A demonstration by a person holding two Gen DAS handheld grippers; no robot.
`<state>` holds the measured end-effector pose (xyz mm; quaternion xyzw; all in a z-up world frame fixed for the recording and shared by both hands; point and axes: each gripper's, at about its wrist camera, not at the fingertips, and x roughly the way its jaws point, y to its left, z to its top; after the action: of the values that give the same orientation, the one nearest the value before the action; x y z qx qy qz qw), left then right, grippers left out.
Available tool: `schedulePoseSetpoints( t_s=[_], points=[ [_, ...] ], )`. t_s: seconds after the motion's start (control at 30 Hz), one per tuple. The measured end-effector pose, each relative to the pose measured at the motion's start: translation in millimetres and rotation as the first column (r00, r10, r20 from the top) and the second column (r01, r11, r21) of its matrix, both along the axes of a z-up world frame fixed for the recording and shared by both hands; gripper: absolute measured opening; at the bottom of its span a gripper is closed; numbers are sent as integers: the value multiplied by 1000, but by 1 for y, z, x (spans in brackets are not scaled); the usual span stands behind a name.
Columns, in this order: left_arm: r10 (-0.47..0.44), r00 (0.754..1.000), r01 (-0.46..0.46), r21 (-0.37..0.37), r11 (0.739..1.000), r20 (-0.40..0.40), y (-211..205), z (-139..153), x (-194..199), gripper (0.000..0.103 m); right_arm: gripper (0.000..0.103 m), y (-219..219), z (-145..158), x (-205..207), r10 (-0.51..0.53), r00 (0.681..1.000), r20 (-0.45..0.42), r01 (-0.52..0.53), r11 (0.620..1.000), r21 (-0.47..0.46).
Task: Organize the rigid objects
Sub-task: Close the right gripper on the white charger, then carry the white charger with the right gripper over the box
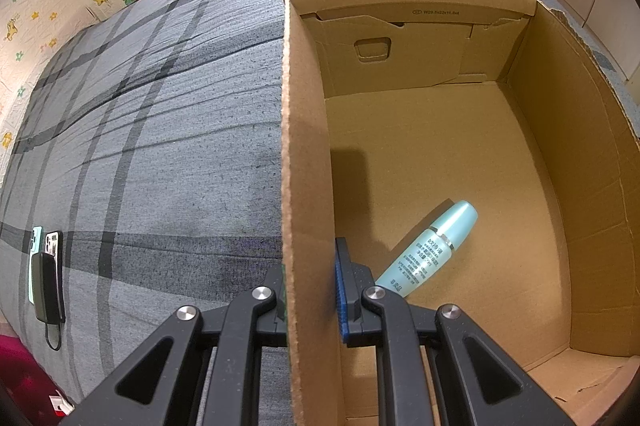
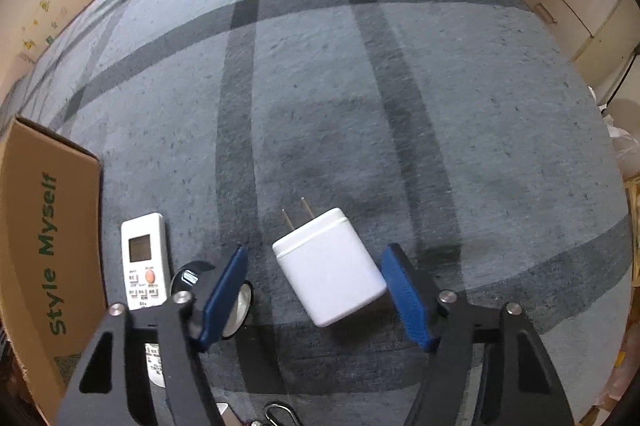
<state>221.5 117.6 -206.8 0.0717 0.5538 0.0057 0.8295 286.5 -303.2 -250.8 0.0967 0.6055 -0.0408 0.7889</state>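
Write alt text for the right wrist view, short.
The right gripper points down at a white plug-in charger lying on a grey plaid cover, its blue pads either side of the charger, the right one at its corner. A white remote lies left, beside a cardboard box.

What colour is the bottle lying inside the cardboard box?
Pale turquoise, with a silver band below its cap: the bottle shows best in the left wrist view.
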Motion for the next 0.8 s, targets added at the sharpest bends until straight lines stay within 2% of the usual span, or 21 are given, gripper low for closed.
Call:
schedulePoseSetpoints(
  t_s=[0.07, 0.17, 0.33, 0.8],
  points=[
    [0, 1000, 0, 0, 1000, 0, 0, 0, 0, 14, 52, 2, -2, 2, 1, 1000, -10, -1, 1000, -2],
    [0, 1000, 0, 0, 1000, 0, 0, 0, 0, 14, 51, 1, 0, 1, -4, 1000, -5, 4, 1000, 9],
    [0, 1000, 0, 0, 1000, 0, 0, 0, 0, 14, 50, 10, 11, -2, 14, 1000, 13, -13, 999, -34],
    [0, 1000, 0, -1, 1000, 0, 0, 0, 0, 14, 50, 22, 53, -17, 4, 999, 47, -2, 999, -52]
  ],
)
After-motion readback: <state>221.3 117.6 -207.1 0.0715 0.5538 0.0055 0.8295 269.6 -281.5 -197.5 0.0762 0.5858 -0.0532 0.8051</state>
